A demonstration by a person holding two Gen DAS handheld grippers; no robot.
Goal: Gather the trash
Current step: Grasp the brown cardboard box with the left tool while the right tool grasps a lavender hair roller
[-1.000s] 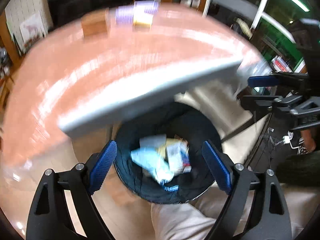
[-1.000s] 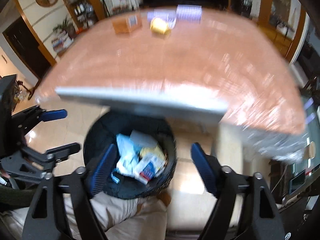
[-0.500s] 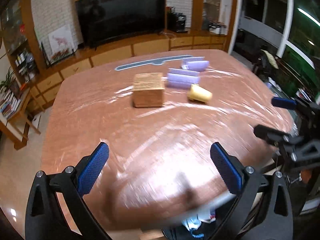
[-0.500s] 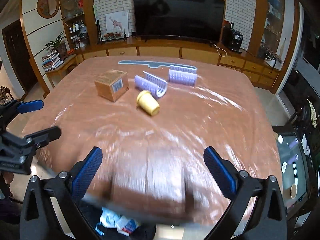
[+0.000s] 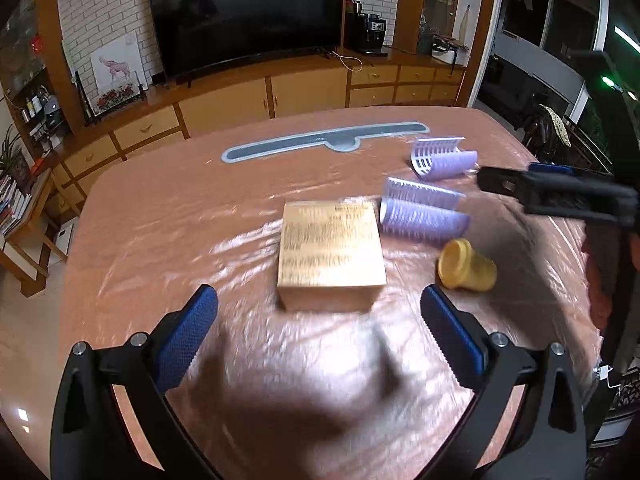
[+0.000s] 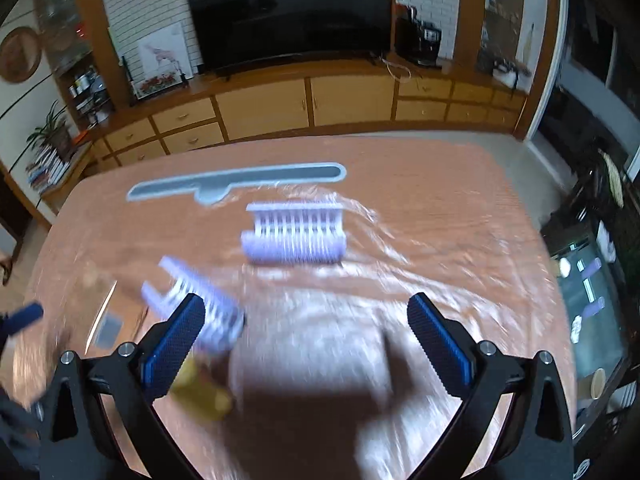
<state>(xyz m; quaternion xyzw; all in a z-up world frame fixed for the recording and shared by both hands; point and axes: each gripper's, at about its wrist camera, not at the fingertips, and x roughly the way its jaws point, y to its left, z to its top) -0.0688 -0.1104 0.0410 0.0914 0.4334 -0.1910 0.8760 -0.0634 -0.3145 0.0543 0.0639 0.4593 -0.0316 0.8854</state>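
Observation:
A brown cardboard box point(image 5: 330, 250) lies on the table, just ahead of my open, empty left gripper point(image 5: 320, 332). A yellow paper cup point(image 5: 466, 266) lies on its side right of the box; it also shows blurred in the right wrist view point(image 6: 202, 394). Two purple ribbed trays lie beyond: the near tray point(image 5: 422, 216) point(image 6: 192, 300) and the far tray point(image 5: 442, 158) point(image 6: 294, 238). My right gripper point(image 6: 306, 338) is open and empty above the table, with the far tray ahead of it. It shows from the side in the left wrist view point(image 5: 548, 196).
The table point(image 5: 180, 240) has a shiny plastic cover and a grey strip point(image 5: 320, 142) near its far edge. Wooden cabinets point(image 5: 280, 92) and a large TV point(image 5: 248, 16) stand behind. The floor point(image 5: 24, 320) drops off at the left.
Both grippers have risen from over the black trash bin below the table edge and moved forward over the table toward the box, cup and trays. Both stay open.

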